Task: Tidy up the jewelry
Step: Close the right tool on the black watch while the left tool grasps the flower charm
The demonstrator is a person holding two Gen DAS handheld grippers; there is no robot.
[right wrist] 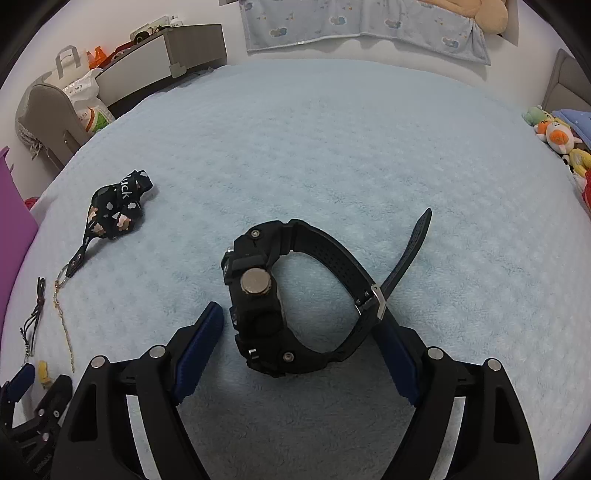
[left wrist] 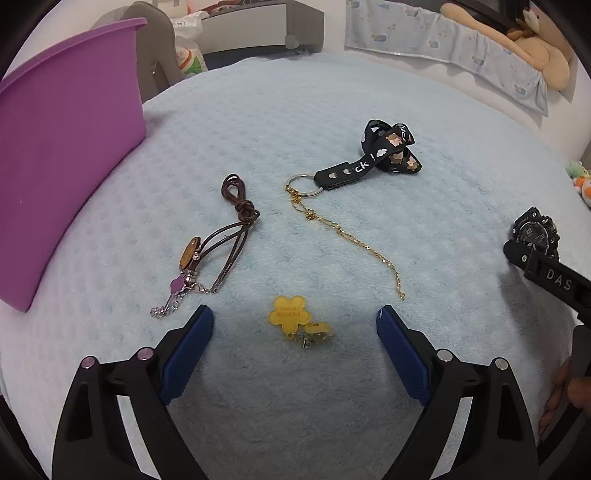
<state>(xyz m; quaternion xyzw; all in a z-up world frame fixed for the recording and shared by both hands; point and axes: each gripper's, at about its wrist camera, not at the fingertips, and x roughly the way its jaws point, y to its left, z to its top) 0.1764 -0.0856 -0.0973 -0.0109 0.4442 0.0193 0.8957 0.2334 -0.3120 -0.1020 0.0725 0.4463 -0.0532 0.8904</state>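
Observation:
My left gripper is open, its blue pads on either side of a yellow flower tag with small earrings on the blue blanket. Beyond it lie a brown cord bracelet, a thin gold chain and a black printed strap keychain. My right gripper is open around a black watch lying on its side; the watch case sits between the pads and the buckle is close to the right pad. The watch also shows in the left wrist view.
A purple bin stands at the left edge of the blanket. Plush toys sit at the right. A grey chair and bags stand behind the bed at the left. A patterned cloth hangs at the back.

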